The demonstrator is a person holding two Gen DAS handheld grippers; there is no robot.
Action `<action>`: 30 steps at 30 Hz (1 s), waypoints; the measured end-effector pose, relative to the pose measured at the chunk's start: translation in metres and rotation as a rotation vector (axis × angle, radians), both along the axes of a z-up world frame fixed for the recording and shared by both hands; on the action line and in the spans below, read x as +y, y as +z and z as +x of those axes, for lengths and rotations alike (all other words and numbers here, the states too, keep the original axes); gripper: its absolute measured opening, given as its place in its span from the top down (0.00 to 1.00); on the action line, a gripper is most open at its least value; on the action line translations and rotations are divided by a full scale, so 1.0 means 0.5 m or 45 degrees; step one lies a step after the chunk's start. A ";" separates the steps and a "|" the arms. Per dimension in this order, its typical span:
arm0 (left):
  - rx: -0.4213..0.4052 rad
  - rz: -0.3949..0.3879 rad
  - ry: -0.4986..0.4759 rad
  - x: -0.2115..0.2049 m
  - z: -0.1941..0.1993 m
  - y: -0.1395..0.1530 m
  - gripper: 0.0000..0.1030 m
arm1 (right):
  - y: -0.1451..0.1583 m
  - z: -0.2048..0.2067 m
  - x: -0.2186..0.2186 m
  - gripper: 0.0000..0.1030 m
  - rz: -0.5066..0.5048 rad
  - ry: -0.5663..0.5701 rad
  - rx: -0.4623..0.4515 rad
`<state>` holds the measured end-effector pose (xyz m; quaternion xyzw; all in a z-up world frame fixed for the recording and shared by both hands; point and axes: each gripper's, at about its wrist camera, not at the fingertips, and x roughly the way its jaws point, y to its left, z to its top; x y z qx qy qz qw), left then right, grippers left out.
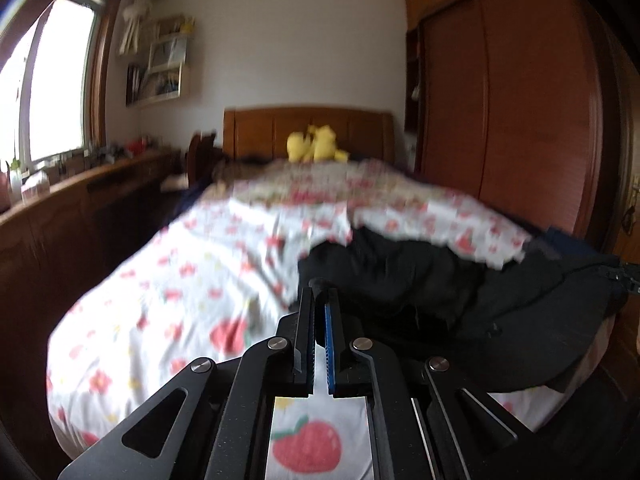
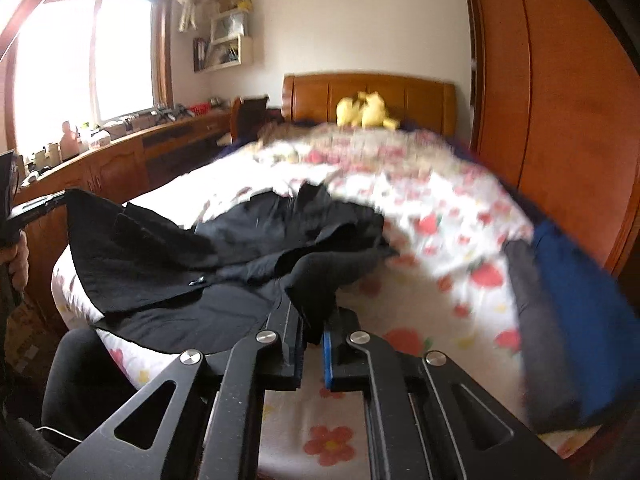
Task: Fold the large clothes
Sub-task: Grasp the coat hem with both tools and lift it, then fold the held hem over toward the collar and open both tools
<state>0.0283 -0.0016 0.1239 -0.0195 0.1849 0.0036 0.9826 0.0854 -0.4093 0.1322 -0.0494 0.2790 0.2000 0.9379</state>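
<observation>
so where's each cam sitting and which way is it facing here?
Left wrist: rides the left claw, facing up the bed toward the headboard; its shut fingers pinch the black garment; the right claw's tip shows at the right edge.
Right wrist: rides the right claw, same heading; shut on the black garment; the left claw and a hand show at the left edge.
Shared: garment, strawberry bedding, yellow plush toy, window, wardrobe.

Open quilt point(image 1: 168, 280) leftward; wardrobe point(image 1: 520, 120) crowding the right.
</observation>
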 end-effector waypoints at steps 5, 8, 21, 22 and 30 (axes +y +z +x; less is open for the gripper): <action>-0.139 -0.018 -0.025 -0.017 -0.064 0.095 0.96 | 0.099 -0.059 -0.030 0.93 -0.011 -0.008 -0.109; -0.205 -0.016 -0.044 -0.033 -0.112 0.135 0.96 | 0.148 -0.105 -0.041 0.93 -0.027 0.005 -0.163; -0.102 0.004 -0.012 -0.034 -0.080 0.071 0.96 | 0.109 -0.116 -0.053 0.93 -0.019 0.011 -0.140; -0.072 0.012 -0.002 -0.033 -0.059 0.049 0.96 | 0.095 -0.109 -0.050 0.93 -0.022 0.007 -0.122; 0.006 0.076 0.101 -0.046 0.087 -0.036 0.96 | -0.028 0.035 -0.051 0.93 0.026 -0.048 -0.037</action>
